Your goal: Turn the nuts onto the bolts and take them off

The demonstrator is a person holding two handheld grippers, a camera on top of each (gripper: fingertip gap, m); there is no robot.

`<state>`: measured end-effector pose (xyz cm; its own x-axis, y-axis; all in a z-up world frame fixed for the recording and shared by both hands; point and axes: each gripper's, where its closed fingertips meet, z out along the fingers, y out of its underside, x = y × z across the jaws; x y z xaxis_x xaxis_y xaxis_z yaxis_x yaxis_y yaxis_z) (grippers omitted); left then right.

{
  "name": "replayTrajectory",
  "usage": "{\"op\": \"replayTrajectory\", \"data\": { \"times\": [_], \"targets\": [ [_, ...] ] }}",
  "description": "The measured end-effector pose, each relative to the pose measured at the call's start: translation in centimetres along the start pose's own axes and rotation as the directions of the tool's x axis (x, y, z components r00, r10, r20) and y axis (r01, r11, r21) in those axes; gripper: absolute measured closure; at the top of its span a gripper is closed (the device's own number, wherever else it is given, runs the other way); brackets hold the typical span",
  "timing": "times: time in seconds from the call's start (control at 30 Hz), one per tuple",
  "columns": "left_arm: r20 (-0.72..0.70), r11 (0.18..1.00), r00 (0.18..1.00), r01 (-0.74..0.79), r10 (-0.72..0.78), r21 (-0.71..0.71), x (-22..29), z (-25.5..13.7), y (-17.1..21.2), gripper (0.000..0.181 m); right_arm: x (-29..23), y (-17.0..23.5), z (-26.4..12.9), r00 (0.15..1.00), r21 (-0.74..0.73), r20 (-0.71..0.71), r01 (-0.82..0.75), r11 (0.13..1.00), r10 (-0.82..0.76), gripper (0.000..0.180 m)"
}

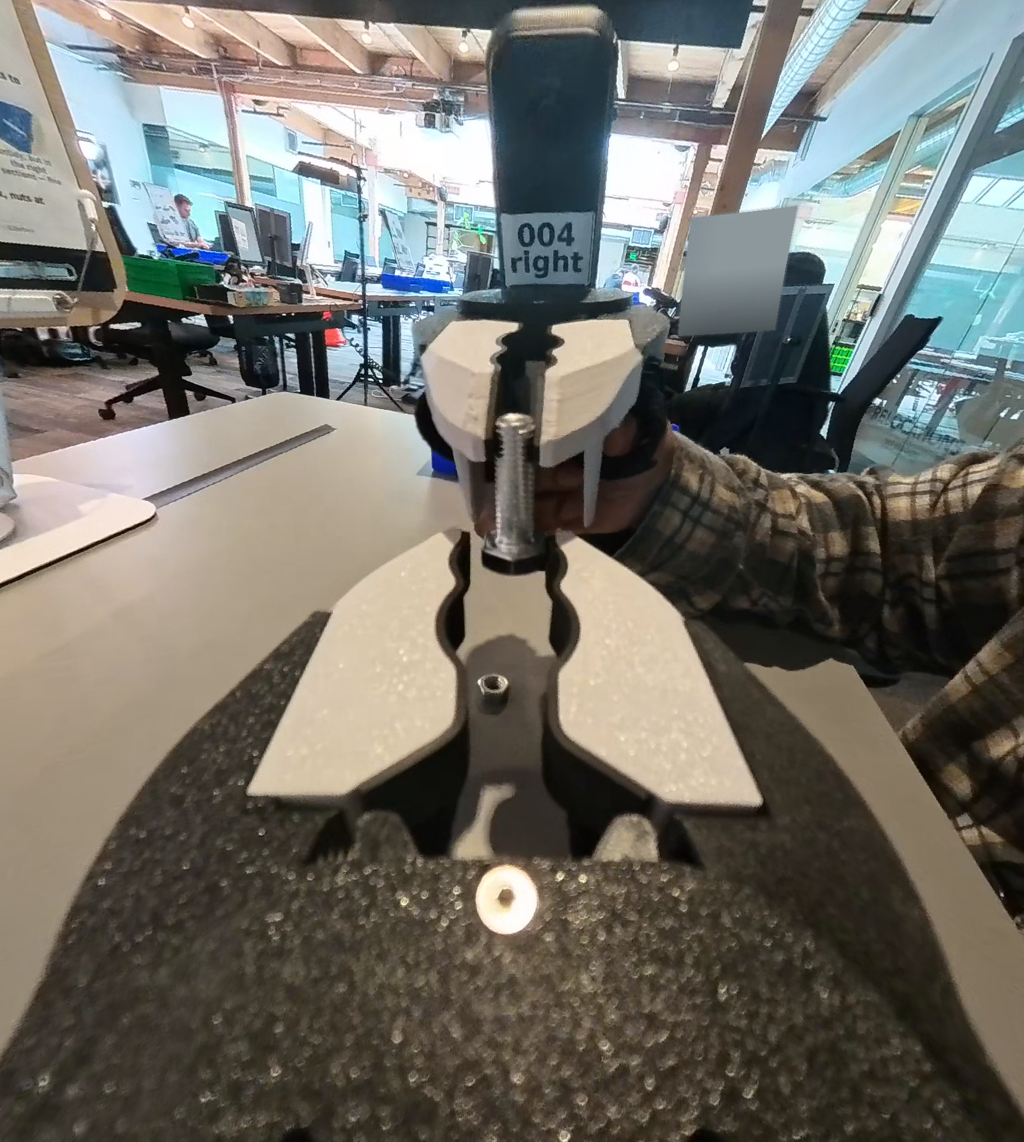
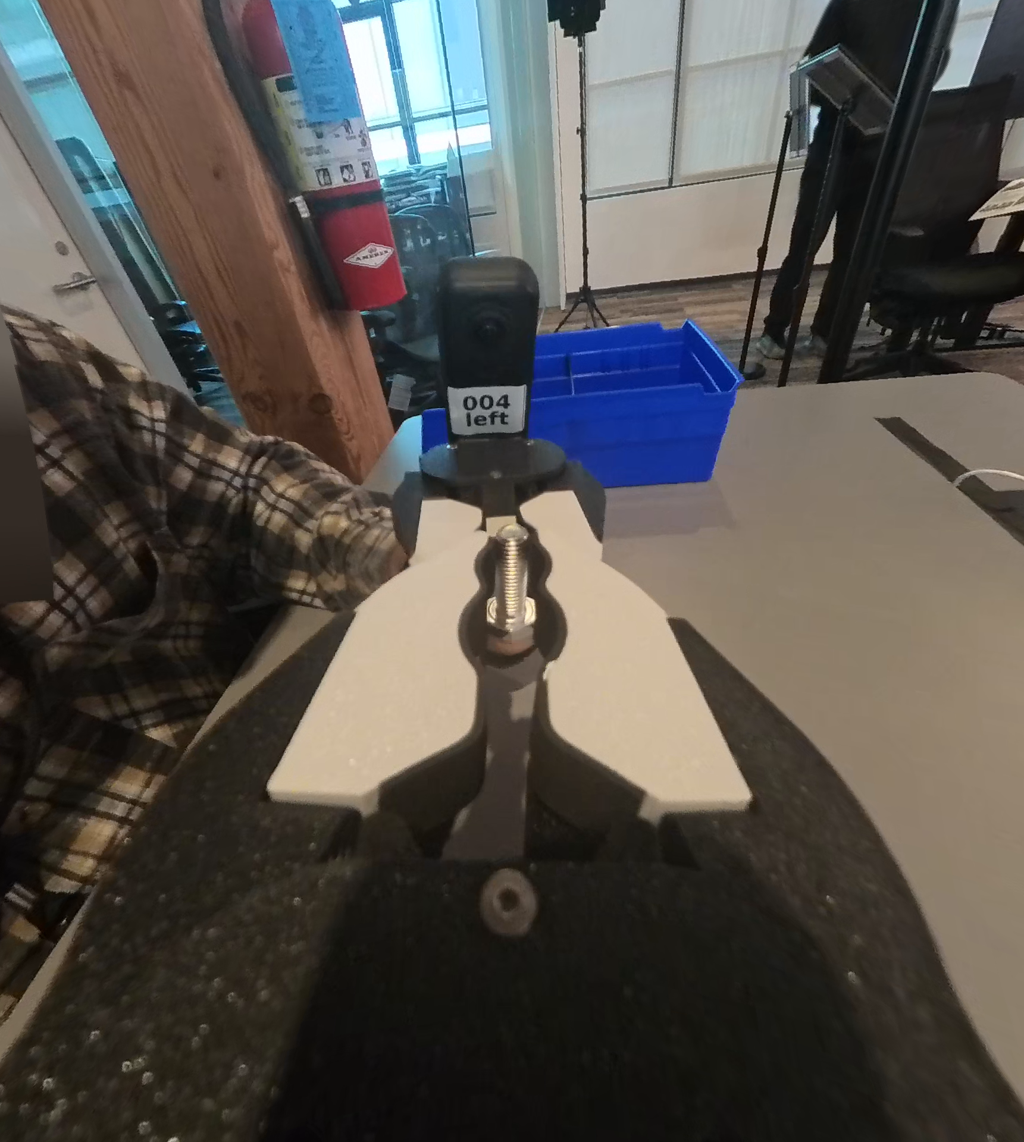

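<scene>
A silver bolt (image 1: 512, 488) stands upright in the air between my two grippers, hex head down. My left gripper (image 1: 512, 544) is shut on the head at its fingertips. My right gripper (image 2: 512, 544) faces it and is shut on the threaded shaft (image 2: 509, 575), with the head showing lower down through its finger gap. In the left wrist view the right gripper (image 1: 521, 432) is level with the top of the bolt. A small loose nut (image 1: 492, 685) lies on the grey table (image 1: 126, 680), seen through the left finger gap.
A blue compartment bin (image 2: 639, 395) sits at the table's far edge behind the left gripper. A sign stand with a white base plate (image 1: 33, 525) is on the left. A plaid sleeve (image 1: 868, 556) reaches in from the right. A white cable (image 2: 1004, 479) lies in a table slot. Some 4 cm of space lies between my two pairs of fingers. About 15 cm separates my left fingertips from the small loose nut (image 1: 492, 685).
</scene>
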<state>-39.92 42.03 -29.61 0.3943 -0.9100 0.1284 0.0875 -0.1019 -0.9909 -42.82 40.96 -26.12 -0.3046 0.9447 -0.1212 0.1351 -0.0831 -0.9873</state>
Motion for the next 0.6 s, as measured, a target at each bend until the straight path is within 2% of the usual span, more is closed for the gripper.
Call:
{"op": "replayTrajectory", "data": {
  "times": [0.6],
  "targets": [
    [0.009,0.998,1.0,-0.014,0.014,-0.06,0.07,0.3,0.76,0.163,0.14,0.59,0.03,1.0,-0.013,0.013,-0.005,1.0,0.005,0.17]
  ]
}}
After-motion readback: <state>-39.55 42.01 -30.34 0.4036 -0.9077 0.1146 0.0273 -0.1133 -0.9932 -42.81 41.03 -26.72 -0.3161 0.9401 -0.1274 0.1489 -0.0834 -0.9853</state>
